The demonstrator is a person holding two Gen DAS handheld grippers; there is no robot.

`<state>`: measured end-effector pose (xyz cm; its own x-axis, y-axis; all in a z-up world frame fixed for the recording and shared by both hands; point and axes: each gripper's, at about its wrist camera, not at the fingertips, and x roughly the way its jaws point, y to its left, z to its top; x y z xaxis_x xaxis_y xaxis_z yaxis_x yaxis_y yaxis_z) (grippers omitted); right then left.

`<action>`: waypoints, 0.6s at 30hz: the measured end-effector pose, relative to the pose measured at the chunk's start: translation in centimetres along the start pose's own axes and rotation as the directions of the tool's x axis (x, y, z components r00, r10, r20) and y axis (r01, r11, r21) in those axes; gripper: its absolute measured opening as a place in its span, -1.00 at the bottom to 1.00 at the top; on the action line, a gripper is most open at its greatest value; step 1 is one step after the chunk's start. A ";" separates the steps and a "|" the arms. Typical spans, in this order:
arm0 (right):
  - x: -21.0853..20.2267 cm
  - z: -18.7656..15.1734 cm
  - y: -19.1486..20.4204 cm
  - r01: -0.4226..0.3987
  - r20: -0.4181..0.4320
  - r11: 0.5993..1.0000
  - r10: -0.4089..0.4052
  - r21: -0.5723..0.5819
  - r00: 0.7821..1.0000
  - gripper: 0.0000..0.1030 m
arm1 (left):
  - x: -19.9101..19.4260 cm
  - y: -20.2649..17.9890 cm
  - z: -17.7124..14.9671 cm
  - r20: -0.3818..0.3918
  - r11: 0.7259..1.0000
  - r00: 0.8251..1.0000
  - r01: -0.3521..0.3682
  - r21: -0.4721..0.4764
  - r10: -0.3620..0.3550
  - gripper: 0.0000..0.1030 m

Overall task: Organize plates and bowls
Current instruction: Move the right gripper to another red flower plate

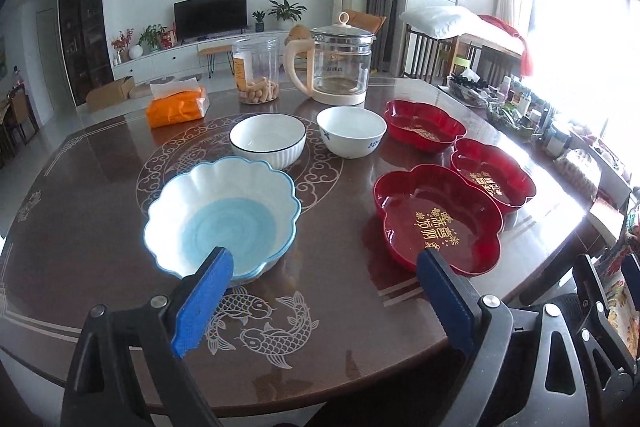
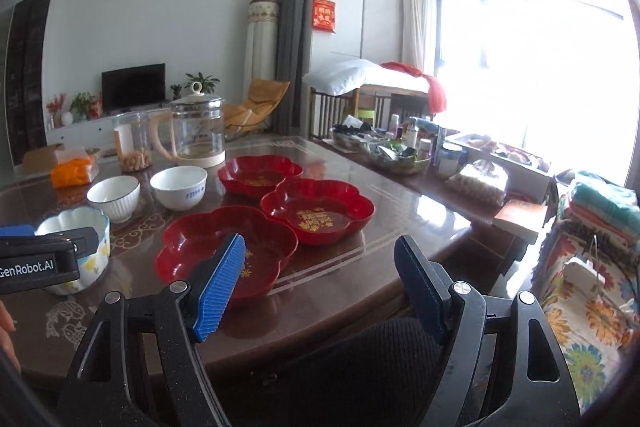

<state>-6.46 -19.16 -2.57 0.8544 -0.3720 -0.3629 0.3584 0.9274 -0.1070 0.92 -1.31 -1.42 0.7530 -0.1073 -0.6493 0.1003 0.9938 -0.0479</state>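
Dark glossy desk (image 1: pixel 100 187) with pale fish inlay: near left sits the scalloped blue bowl (image 1: pixel 222 213), behind it two white bowls (image 1: pixel 268 141). Right, three red lobed plates (image 1: pixel 436 217) run near to far. Far back: orange tissue pack (image 1: pixel 178 107), clear jar (image 1: pixel 256 71), glass kettle (image 1: pixel 340 67).

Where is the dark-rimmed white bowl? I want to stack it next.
In the left wrist view the dark-rimmed white bowl stands mid-table, between the scalloped blue bowl in front and the plain white bowl to its right.

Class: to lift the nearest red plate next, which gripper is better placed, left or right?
Right. The right gripper, open, has the nearest red plate just ahead, while the left gripper faces the blue bowl.
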 end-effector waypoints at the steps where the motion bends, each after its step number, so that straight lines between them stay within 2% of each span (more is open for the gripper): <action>1: -0.1 -0.2 0.4 0.014 -0.008 1.000 -0.014 -0.026 1.000 0.56 | -0.3 0.2 -0.2 0.006 1.000 1.000 -0.006 0.001 0.006 0.80; 4: -0.7 -0.5 1.1 0.046 0.009 0.995 -0.046 -0.086 0.999 0.56 | -1.1 1.2 -0.5 0.013 1.000 1.000 0.009 -0.019 -0.009 0.80; 9: -4.0 -0.3 0.9 0.091 0.147 0.992 -0.078 -0.086 0.986 0.56 | -2.5 1.8 -0.8 0.020 0.998 0.999 0.036 -0.048 -0.035 0.80; 12: -5.1 0.0 0.6 0.126 0.193 0.989 -0.109 -0.078 0.975 0.57 | -3.4 1.7 -0.8 0.007 0.998 0.999 0.043 -0.052 -0.043 0.80; 15: -5.7 0.8 0.0 0.143 0.196 0.988 -0.131 -0.050 0.972 0.61 | -4.9 1.5 -1.0 0.033 0.994 0.995 0.098 -0.040 -0.097 0.80; 18: -7.1 2.1 -1.9 0.138 0.210 0.989 -0.144 0.047 0.967 0.61 | -6.2 1.1 -1.7 0.071 0.992 0.990 0.123 -0.014 -0.122 0.80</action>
<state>-12.40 -18.38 2.16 0.8534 -0.5018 -0.1409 0.4898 0.8645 -0.1124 -4.78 0.47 1.28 0.7792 -0.2292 -0.5834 0.1828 0.9734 -0.1383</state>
